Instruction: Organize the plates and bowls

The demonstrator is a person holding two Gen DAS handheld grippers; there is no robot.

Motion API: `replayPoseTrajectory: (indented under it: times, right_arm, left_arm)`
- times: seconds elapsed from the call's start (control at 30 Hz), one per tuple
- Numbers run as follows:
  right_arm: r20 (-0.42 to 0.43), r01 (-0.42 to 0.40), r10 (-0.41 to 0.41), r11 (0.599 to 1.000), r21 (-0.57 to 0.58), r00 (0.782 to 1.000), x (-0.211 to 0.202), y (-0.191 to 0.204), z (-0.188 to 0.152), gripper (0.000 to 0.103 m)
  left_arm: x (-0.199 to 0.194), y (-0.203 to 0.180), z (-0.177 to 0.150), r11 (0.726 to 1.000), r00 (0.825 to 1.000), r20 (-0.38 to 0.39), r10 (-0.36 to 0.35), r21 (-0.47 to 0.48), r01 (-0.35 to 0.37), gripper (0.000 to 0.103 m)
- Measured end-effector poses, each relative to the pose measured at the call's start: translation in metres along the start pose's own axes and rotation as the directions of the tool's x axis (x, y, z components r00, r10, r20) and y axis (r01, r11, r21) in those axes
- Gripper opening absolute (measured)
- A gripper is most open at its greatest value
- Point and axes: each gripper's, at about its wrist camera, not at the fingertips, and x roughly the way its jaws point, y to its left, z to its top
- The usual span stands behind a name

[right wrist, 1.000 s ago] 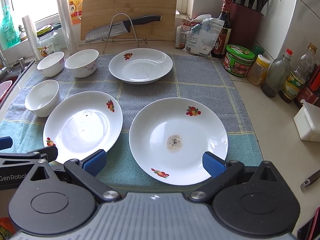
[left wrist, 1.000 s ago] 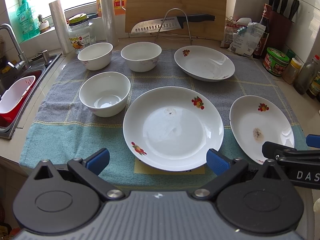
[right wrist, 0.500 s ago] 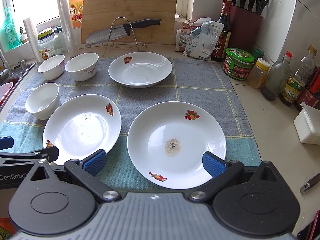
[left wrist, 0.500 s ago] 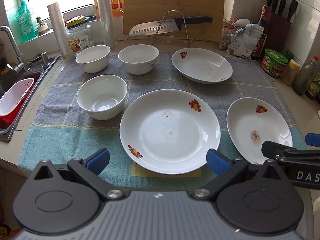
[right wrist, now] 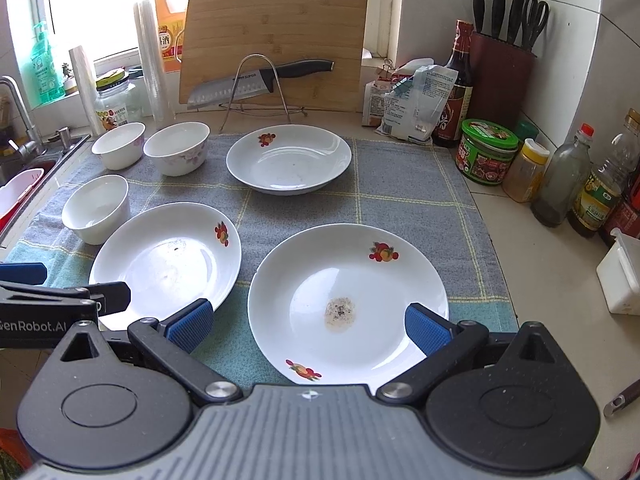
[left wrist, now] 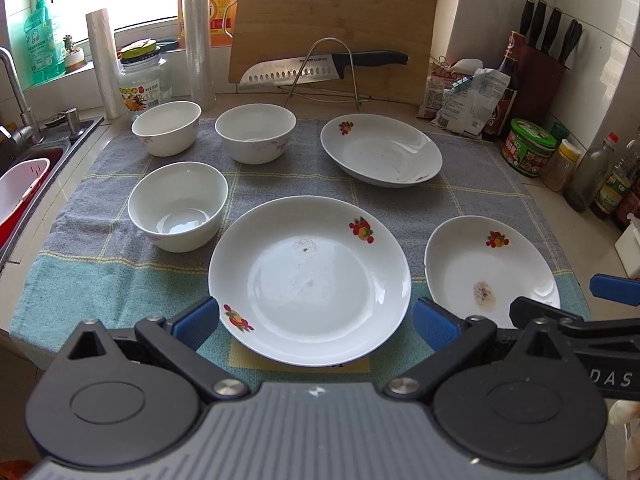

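Three white plates with fruit prints lie on a towel (left wrist: pixel 100 280): a near middle plate (left wrist: pixel 310 280), a near right plate (left wrist: pixel 490 272) with a brown stain, and a far plate (left wrist: pixel 380 150). Three white bowls stand at the left: a near bowl (left wrist: pixel 178 206) and two far bowls (left wrist: pixel 166 128) (left wrist: pixel 256 134). My left gripper (left wrist: pixel 316 324) is open, its jaws on either side of the middle plate's near rim. My right gripper (right wrist: pixel 306 326) is open over the near edge of the stained plate (right wrist: pixel 348 304). The middle plate (right wrist: pixel 166 264) lies to its left.
A sink (left wrist: pixel 24 176) with a red and white basket lies at the left. A cutting board (left wrist: pixel 332 28) and a knife on a wire rack (left wrist: pixel 324 70) stand behind the towel. Jars and bottles (right wrist: pixel 560 176) and a knife block (right wrist: pixel 504 76) line the right wall.
Both grippers have moved forward and lower toward the plates, so the near plates now lie closer between the jaws. Nothing on the towel has moved.
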Motion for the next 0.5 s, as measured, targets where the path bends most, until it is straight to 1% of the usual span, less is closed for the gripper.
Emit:
replayPoseTrajectory:
  times: [0.1, 0.23, 0.33, 0.5]
  right_arm:
    - [0.029, -0.041, 0.042, 0.999, -0.016, 0.999, -0.001, -0.008, -0.007, 0.103]
    - [0.033, -0.071, 0.072, 0.996, -0.048, 0.997, 0.005, -0.018, -0.018, 0.103]
    - [0.000, -0.082, 0.082, 0.995, -0.049, 0.997, 0.016, -0.027, -0.030, 0.103]
    - [-0.047, -0.076, 0.074, 0.996, -0.048, 0.996, 0.032, -0.040, -0.051, 0.103]
  left_arm:
    - [-0.001, -0.004, 0.002, 1.000, 1.000, 0.016, 0.002, 0.023, -0.003, 0.102]
    - [0.002, -0.005, 0.004, 0.999, 1.000, 0.018, 0.016, 0.035, -0.017, 0.102]
    - [0.005, -0.006, 0.004, 0.999, 1.000, 0.010, 0.015, 0.032, -0.016, 0.102]
    - [0.008, -0.009, 0.005, 0.999, 1.000, -0.004, 0.012, 0.034, -0.012, 0.102]
